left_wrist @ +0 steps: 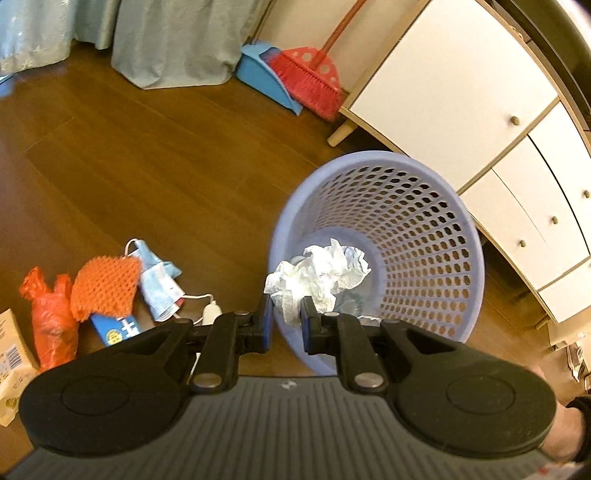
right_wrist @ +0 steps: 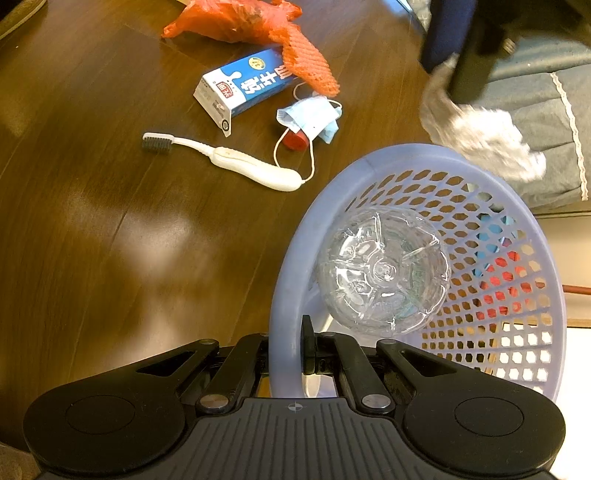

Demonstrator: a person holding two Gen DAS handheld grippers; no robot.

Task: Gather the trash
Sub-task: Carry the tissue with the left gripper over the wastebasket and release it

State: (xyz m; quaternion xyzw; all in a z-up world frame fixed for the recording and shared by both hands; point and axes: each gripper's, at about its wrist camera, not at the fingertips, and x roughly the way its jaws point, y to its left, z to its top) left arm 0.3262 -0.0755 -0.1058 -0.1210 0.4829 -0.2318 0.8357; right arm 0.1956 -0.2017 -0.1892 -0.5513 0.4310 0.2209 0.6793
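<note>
Dark brown wooden floor (left_wrist: 147,155), glossy, with pale grey curtains (left_wrist: 173,40) hanging at the far edge and a white drawer cabinet (left_wrist: 461,92) on the right. Against that cabinet, a red broom (left_wrist: 310,77) leaning beside a blue dustpan (left_wrist: 258,70).

Lavender perforated basket (left_wrist: 413,236) tilted on the floor, mouth toward both cameras. Right hand-held gripper (right_wrist: 288,347) clamped on the basket's near rim, one finger inside the wall, the other outside. Inside, seen from the right wrist view, a clear plastic bottle (right_wrist: 384,269) lying bottom-first toward the lens.

Left hand-held gripper (left_wrist: 286,314) closed on a crumpled white tissue wad (left_wrist: 317,277), held just over the basket's opening. Same wad blurred in the right wrist view (right_wrist: 487,140), above the far rim.

Loose trash on the floor left of the basket: an orange plastic bag (right_wrist: 236,18), an orange foam net (right_wrist: 306,62) partly over a blue-and-white milk carton (right_wrist: 243,88), a crumpled blue face mask (right_wrist: 310,118) over a small red object (right_wrist: 295,140), and a white toothbrush (right_wrist: 229,158) with grey bristles. Ear loop of the mask touching the toothbrush handle. Cardboard box (left_wrist: 11,354) at the far left edge of the left wrist view.
</note>
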